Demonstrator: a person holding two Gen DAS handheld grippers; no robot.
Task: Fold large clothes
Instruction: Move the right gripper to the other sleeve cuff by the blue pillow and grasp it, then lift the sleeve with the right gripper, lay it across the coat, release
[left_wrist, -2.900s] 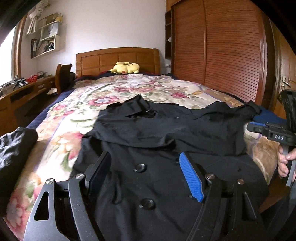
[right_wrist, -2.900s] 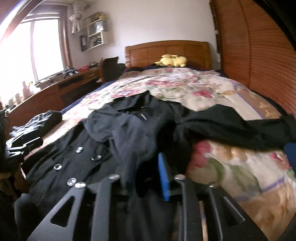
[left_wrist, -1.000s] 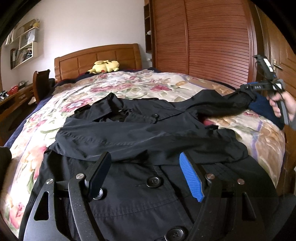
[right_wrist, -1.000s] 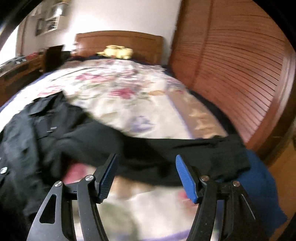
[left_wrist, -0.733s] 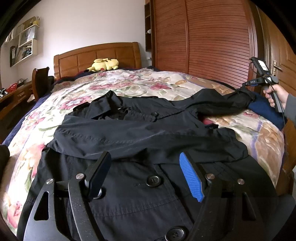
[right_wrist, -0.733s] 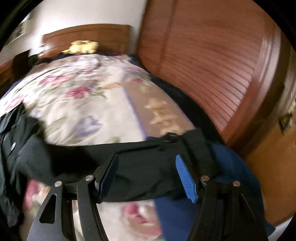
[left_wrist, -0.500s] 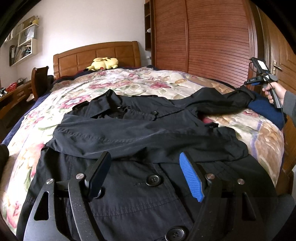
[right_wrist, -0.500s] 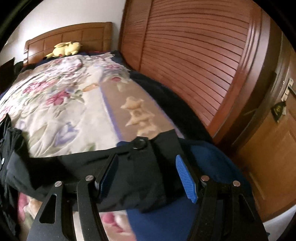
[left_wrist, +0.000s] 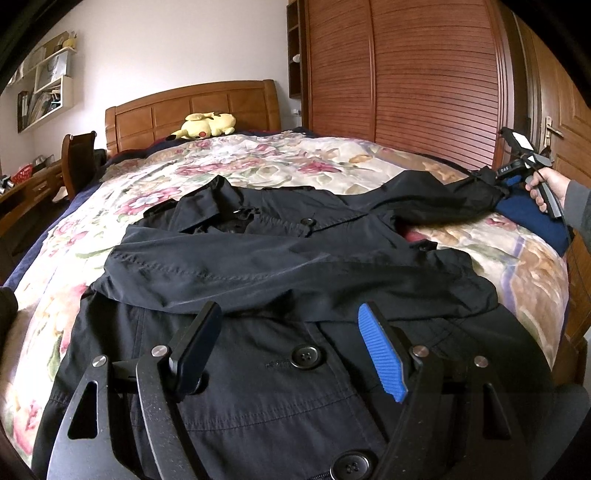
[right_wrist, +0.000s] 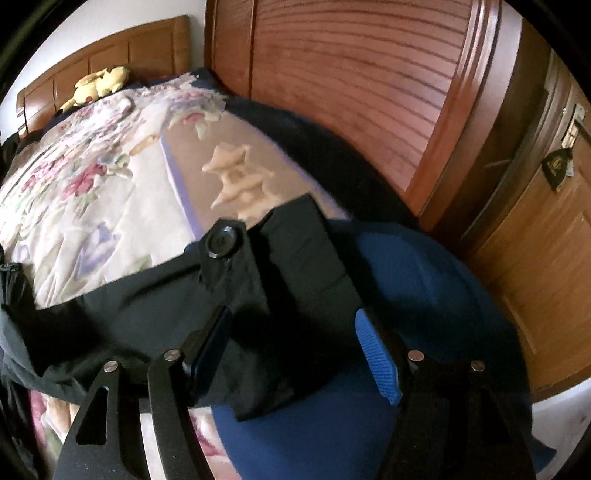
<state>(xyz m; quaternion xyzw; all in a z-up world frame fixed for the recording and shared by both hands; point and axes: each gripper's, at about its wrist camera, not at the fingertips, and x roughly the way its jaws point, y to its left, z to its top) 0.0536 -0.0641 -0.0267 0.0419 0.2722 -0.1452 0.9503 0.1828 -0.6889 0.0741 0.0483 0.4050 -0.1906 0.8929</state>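
A black coat (left_wrist: 280, 266) lies spread face up on the flowered bedspread (left_wrist: 258, 162) of a wooden bed, its collar toward the headboard (left_wrist: 192, 107) and its hem toward the foot. One sleeve is folded across the chest of the coat; the other sleeve (left_wrist: 443, 203) stretches out sideways from the coat toward the slatted wardrobe doors (left_wrist: 406, 74).

The left gripper (left_wrist: 288, 336) hovers over the lower front of the coat, just above its large buttons (left_wrist: 306, 356). Its jaws stand wide apart with nothing between the pads, only the coat's cloth lying below them.

The right gripper (right_wrist: 291, 339) is at the far end of the outstretched sleeve, where the cuff (right_wrist: 288, 258) with its button (right_wrist: 221, 240) rests partly on a dark blue cloth (right_wrist: 406, 295) at the coat's wardrobe side. Its jaws have just been opening and stand wide; the cuff lies between the two fingers, but the pads do not press on it. In the left wrist view, a hand (left_wrist: 546, 186) in a grey sleeve holds this gripper beside the sleeve's end.

A yellow plush toy (left_wrist: 205, 125) lies by the headboard, well apart from the coat.
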